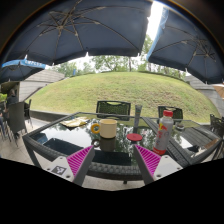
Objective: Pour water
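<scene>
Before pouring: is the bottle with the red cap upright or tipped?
Upright: the bottle stands on the table, red cap on top, beyond the open gripper.

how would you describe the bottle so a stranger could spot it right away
Start at the glass patio table under the umbrellas. The bottle stands beyond the gripper, above its right finger, right of the cup. It is the tallest, slimmest item there, clear with a red label and cap.

Looks like a backyard patio: big blue umbrellas (85, 30) overhead, a grassy slope (120, 90) behind, chairs (113, 108) around a glass tabletop (60, 135).
</scene>
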`<state>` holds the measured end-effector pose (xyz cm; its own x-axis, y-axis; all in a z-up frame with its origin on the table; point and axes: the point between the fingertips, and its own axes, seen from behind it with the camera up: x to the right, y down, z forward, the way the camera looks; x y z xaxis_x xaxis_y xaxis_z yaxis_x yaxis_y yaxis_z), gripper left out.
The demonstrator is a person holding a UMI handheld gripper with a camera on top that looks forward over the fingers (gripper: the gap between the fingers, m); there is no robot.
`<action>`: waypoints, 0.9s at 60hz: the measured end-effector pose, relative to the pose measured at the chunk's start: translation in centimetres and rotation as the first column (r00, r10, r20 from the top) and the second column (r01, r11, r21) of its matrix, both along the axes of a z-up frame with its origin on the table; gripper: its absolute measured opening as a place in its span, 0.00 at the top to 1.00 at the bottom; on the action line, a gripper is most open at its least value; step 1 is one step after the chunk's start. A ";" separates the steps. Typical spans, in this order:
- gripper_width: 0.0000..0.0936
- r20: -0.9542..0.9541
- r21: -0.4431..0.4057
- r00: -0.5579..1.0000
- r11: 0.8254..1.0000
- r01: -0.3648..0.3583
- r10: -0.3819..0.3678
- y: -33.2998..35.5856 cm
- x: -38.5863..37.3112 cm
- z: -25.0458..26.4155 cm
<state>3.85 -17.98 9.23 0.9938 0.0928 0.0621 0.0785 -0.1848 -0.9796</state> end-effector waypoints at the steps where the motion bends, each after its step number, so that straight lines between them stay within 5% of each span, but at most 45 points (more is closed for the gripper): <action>1: 0.10 -0.001 0.005 1.000 1.000 -0.001 0.001 0.1 0.0 0.1; 14: 0.11 0.013 0.046 1.000 0.999 0.017 -0.018 1.3 1.9 1.5; 32: 0.11 0.024 0.067 0.979 0.978 0.199 -0.200 7.0 13.9 2.4; 48: 0.12 0.017 0.054 0.963 0.962 0.268 -0.270 15.5 19.7 1.7; 52: 0.19 0.016 0.050 0.955 0.955 0.294 -0.295 16.9 21.1 1.6; 54: 0.34 0.009 0.048 0.955 0.954 0.297 -0.298 17.4 21.3 1.4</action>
